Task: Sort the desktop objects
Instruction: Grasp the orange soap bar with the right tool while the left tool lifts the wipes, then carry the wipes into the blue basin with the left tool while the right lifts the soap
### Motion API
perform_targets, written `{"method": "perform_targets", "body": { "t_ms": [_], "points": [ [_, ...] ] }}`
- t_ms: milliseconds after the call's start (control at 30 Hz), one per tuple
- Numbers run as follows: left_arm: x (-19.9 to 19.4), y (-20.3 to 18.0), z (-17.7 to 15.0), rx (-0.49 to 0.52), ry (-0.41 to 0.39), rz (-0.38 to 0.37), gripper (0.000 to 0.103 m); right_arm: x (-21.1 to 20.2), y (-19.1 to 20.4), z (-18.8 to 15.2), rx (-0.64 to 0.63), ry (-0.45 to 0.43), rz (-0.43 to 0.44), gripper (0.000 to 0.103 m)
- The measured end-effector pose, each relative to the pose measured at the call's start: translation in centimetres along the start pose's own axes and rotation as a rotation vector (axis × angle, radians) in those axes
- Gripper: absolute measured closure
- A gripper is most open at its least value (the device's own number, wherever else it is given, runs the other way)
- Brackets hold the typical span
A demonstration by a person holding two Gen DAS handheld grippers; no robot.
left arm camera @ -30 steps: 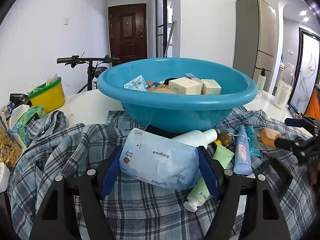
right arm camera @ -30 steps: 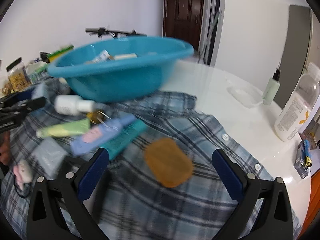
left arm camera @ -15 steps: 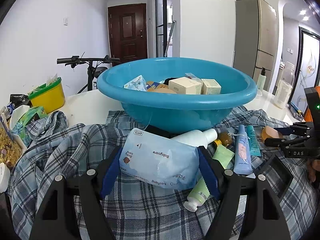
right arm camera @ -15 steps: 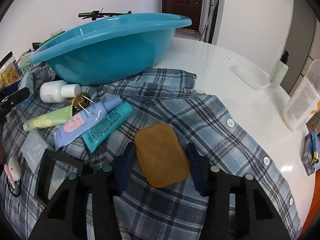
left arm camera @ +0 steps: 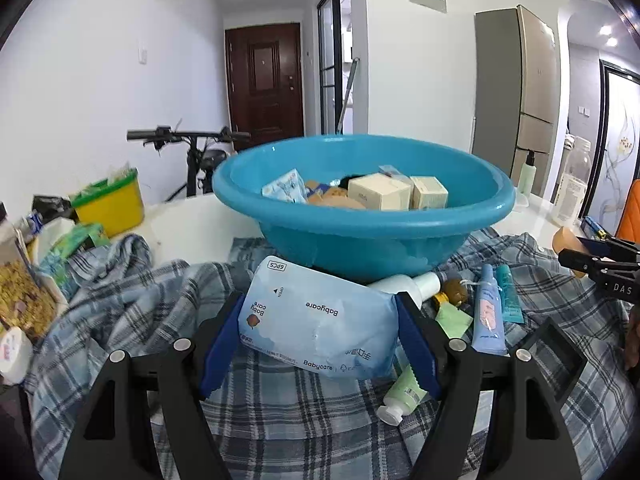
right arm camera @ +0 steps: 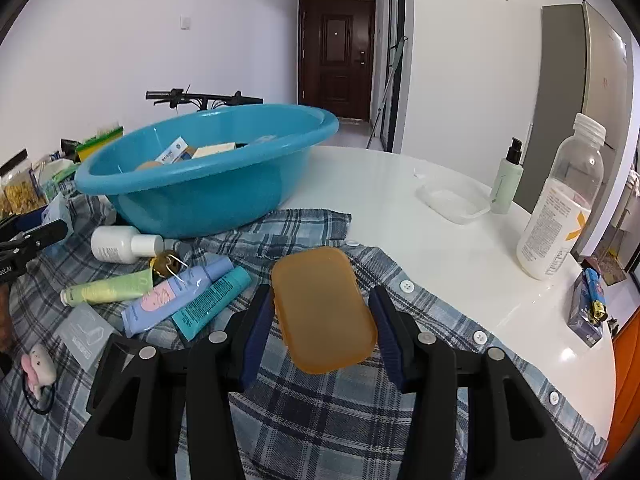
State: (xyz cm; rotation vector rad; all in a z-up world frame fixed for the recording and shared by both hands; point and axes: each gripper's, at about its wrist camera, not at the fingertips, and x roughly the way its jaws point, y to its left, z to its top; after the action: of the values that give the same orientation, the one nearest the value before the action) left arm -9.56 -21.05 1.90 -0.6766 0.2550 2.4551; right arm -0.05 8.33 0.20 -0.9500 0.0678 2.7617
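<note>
My left gripper (left arm camera: 318, 330) is shut on a pale blue Babycare wipes pack (left arm camera: 316, 318) and holds it above the plaid shirt (left arm camera: 280, 412), in front of the blue basin (left arm camera: 360, 224). My right gripper (right arm camera: 320, 324) is shut on an amber soap case (right arm camera: 322, 308), lifted off the shirt (right arm camera: 360, 420). The basin (right arm camera: 208, 196) holds several small boxes and packets. A white bottle (right arm camera: 120, 244), green tube (right arm camera: 108, 288), lilac tube (right arm camera: 176, 296) and teal tube (right arm camera: 212, 304) lie on the shirt.
A drink bottle (right arm camera: 560, 208), a pump bottle (right arm camera: 506, 178) and a clear tray (right arm camera: 452, 200) stand on the white table at right. A yellow tub (left arm camera: 110, 204) and snack bags (left arm camera: 24, 296) sit at left. A pink hair tie (right arm camera: 38, 370) lies near the shirt's edge.
My right gripper closed on the amber soap case and lifted it off the shirt. My left gripper, holding the wipes pack, has risen slightly.
</note>
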Motion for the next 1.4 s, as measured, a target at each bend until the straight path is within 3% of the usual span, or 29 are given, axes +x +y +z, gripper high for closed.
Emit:
{"method": "perform_targets", "body": {
  "t_ms": [267, 467, 533, 600, 733, 767, 867, 1100, 1133, 1200, 1400],
  "points": [
    [-2.0, 1.2, 1.0, -0.042, -0.074, 0.028, 0.027, 0.3, -0.1, -0.1, -0.004, 0.009, 0.041, 0.055],
    [-4.1, 0.1, 3.3, -0.024, -0.140, 0.037, 0.027, -0.1, 0.4, -0.3, -0.023, -0.011, 0.048, 0.054],
    [-4.2, -0.5, 4.4, -0.020, -0.157, 0.032, 0.027, -0.1, 0.6, -0.3, -0.033, -0.015, 0.045, 0.057],
    [-4.0, -1.0, 5.6, -0.019, -0.162, 0.034, 0.027, -0.2, 0.7, -0.3, -0.036, -0.018, 0.051, 0.068],
    [-3.1, -2.0, 8.2, -0.038, -0.183, 0.000, 0.027, -0.5, 0.2, -0.4, -0.014, -0.034, 0.049, 0.069],
    [-2.9, -2.2, 8.7, -0.041, -0.186, -0.006, 0.027, -0.4, 0.0, -0.3, -0.001, -0.033, 0.038, 0.064],
    [-1.4, -2.8, 10.2, -0.041, -0.181, -0.023, 0.027, 0.8, -0.4, -0.2, 0.020, 0.027, 0.050, 0.038],
    [2.1, -2.4, 10.5, -0.057, -0.141, -0.031, 0.027, 3.8, 0.9, -0.5, -0.050, 0.186, 0.047, 0.036],
    [2.4, -2.2, 10.3, -0.063, -0.137, -0.038, 0.027, 4.2, 1.1, -0.6, -0.062, 0.207, 0.048, 0.037],
    [3.2, -1.9, 9.9, -0.077, -0.114, -0.046, 0.027, 4.6, 1.5, -0.8, -0.085, 0.235, 0.046, 0.057],
    [2.7, -1.4, 9.3, -0.085, -0.136, -0.047, 0.027, 3.8, 2.2, -0.9, -0.133, 0.192, 0.005, 0.060]
  ]
}}
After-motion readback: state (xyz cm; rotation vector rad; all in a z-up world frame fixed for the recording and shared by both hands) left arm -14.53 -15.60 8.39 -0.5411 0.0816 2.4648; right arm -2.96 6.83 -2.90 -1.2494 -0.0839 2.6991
